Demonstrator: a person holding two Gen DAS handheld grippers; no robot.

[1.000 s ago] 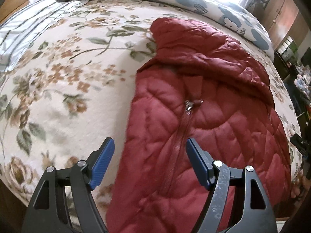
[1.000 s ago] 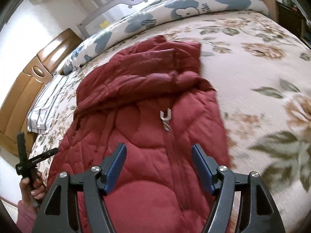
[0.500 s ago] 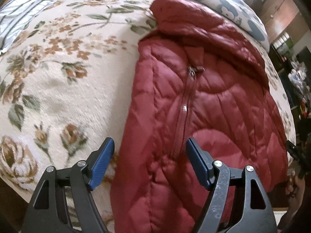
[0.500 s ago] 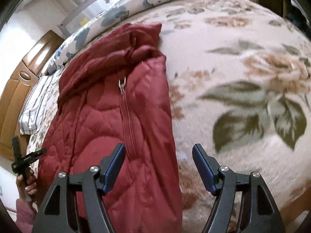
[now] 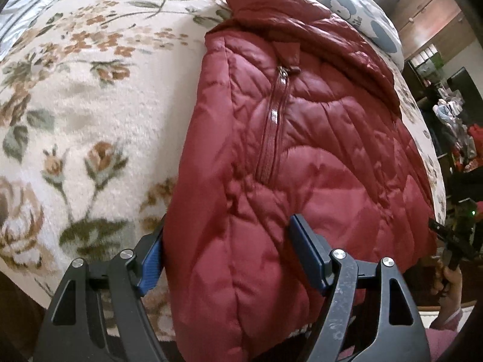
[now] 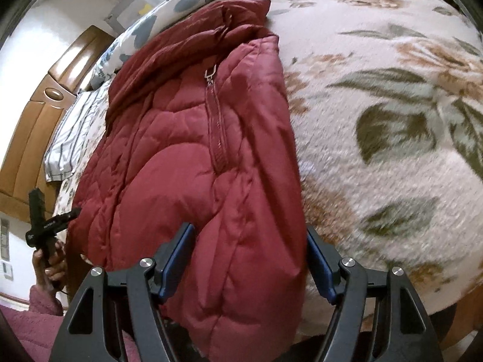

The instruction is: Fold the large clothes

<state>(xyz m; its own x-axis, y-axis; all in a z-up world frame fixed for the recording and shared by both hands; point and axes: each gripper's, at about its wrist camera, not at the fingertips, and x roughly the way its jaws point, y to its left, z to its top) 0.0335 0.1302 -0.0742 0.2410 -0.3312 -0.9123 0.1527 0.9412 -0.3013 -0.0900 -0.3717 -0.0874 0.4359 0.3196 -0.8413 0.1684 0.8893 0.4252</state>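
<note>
A quilted red puffer jacket (image 5: 302, 157) lies zipped up on the floral blanket (image 5: 90, 96) that covers the bed, its collar towards the blue-patterned duvet (image 5: 362, 9) and its hem hanging over the blanket's near edge. The zipper pull (image 5: 283, 71) sits just below the collar.

The left gripper (image 5: 228, 256) is right at the hem, jaws spread wide, and the jacket's left bottom corner bulges up between the two blue pads (image 5: 305, 253). The fabric touches or hides the inner face of the left pad; no squeeze shows on the cloth, so this gripper is open around the corner.

Over at the jacket's other bottom corner, the right gripper (image 6: 250, 265) stands the same way: jaws parted, blue pads (image 6: 178, 256) on either side of the puffy hem (image 6: 250, 316), the right-hand pad just beside the jacket's edge where it meets the blanket. Nothing is pinched here either.

In the right wrist view a striped pillow (image 6: 72, 138) lies beyond the jacket, next to the wooden headboard (image 6: 39, 114), and the person's left hand (image 6: 51, 262) shows beside the jacket's far corner, wrapped around the black handle of the other tool.
</note>
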